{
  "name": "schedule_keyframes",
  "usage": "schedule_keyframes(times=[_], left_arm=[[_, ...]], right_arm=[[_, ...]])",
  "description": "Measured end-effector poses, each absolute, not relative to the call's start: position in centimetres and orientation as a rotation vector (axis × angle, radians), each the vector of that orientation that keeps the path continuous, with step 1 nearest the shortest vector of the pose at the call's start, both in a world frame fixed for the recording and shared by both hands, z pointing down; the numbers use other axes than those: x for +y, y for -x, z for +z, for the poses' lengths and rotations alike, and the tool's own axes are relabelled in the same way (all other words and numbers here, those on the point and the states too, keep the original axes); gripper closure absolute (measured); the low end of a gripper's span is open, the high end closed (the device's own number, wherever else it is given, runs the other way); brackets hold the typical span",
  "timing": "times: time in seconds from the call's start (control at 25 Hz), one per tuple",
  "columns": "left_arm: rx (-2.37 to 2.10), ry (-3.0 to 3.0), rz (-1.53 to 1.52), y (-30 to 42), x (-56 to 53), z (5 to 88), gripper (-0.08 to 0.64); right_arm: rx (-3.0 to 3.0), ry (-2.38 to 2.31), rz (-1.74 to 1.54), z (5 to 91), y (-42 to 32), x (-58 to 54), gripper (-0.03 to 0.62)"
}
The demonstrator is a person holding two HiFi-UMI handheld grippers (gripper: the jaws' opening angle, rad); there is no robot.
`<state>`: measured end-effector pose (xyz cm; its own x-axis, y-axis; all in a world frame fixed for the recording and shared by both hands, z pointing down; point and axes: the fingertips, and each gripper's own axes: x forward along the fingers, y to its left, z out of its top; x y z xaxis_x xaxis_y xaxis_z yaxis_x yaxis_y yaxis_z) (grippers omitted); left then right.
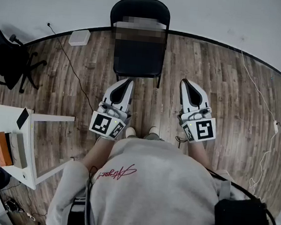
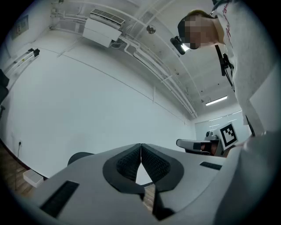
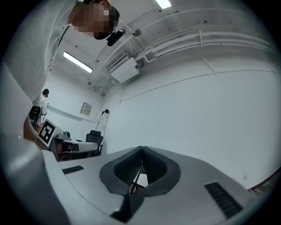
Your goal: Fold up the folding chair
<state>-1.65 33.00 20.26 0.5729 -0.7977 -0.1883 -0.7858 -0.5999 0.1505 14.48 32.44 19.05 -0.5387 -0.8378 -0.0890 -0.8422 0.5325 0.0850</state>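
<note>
Head view puts the unfolded chair (image 1: 138, 35) at upper centre against the wall, straight up-frame from both my grippers, each pinched together on nothing; I judge the left gripper (image 1: 129, 82) nearer, just below its front edge, the right gripper (image 1: 185, 82) off its right corner.

Folding chair (image 1: 135, 59): matt black seat and back, thin dark frame. Floor (image 1: 222, 87): dull grey-brown wood planks, grain visible. Left claw (image 2: 141, 147), right claw (image 3: 141, 150): smooth pale plastic shells, ribbed black pads (image 2: 127, 163). Table (image 1: 1, 118): smooth white.
</note>
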Motion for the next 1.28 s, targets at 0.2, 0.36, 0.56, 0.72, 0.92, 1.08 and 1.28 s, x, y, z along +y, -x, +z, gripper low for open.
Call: schedule_keyframes(times=[0.2,0.36,0.56,0.72,0.92,1.08,1.28], left_arm=[[-1.382,-2.744,-0.369,1.5,32.8,20.1,0.543],[-1.382,-2.754,-0.365,1.2,32.8,19.8,0.543],[-1.390,-2.756,-0.362,1.0,32.7,19.6,0.543],[-1.402,-2.752,-0.359,0.6,32.5,19.6,0.543],[-1.425,-2.734,-0.372,-0.7,32.4,19.6,0.543],[-1.470,-2.711,-0.387,-2.1,32.5,19.8,0.543],[-1.550,-2.654,-0.391,-1.7,32.3,20.4,0.543]], right_arm=[[2.714,1.501,0.193,19.0,-14.7,32.2,0.577],[2.713,1.501,0.204,18.7,-15.0,32.1,0.577],[2.704,1.485,0.218,18.4,-15.3,32.1,0.577],[2.708,1.442,0.316,17.4,-15.3,32.4,0.575],[2.706,1.437,0.364,17.0,-16.6,32.2,0.575],[2.709,1.409,0.346,17.4,-18.3,31.7,0.575],[2.736,1.376,0.311,18.5,-18.8,30.8,0.575]])
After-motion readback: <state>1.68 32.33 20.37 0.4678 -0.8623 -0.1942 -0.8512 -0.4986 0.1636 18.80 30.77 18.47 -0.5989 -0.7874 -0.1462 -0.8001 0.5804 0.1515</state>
